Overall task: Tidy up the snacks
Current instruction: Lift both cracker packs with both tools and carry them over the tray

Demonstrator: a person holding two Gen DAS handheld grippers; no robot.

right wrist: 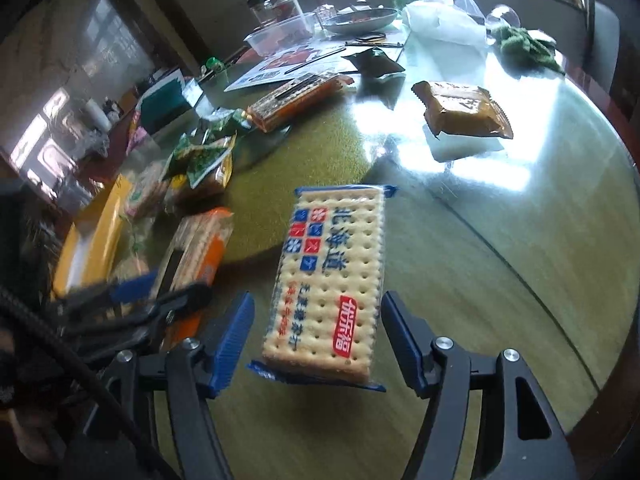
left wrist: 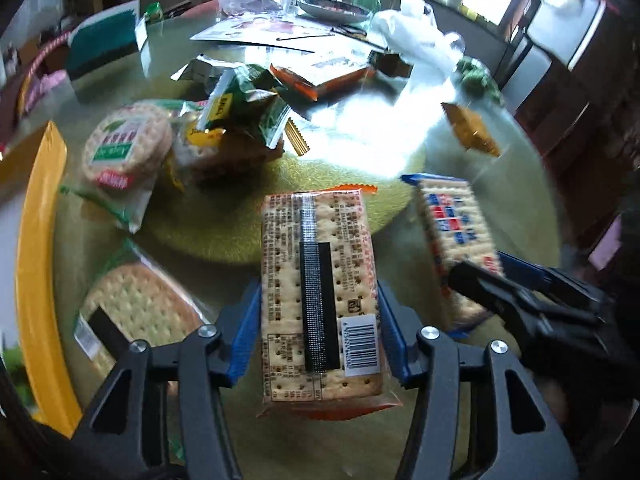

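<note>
My left gripper (left wrist: 318, 308) is shut on an orange-edged cracker pack (left wrist: 320, 292), barcode side up, above the green table. My right gripper (right wrist: 318, 332) is open around a blue-edged cracker pack (right wrist: 330, 284); gaps show between both pads and the pack. That blue pack also shows in the left wrist view (left wrist: 456, 240) with the right gripper (left wrist: 520, 292) behind it. The orange pack (right wrist: 196, 248) and left gripper (right wrist: 132, 304) show at the left of the right wrist view. A yellow tray (left wrist: 36, 272) holds another cracker pack (left wrist: 132, 312).
A pile of snack packets (left wrist: 224, 120) and a round cracker pack (left wrist: 124, 148) lie by the tray. A brown packet (right wrist: 464, 108), an orange pack (right wrist: 296, 96), a plastic tub (right wrist: 280, 34), a plate (right wrist: 360, 18) and bags sit further back.
</note>
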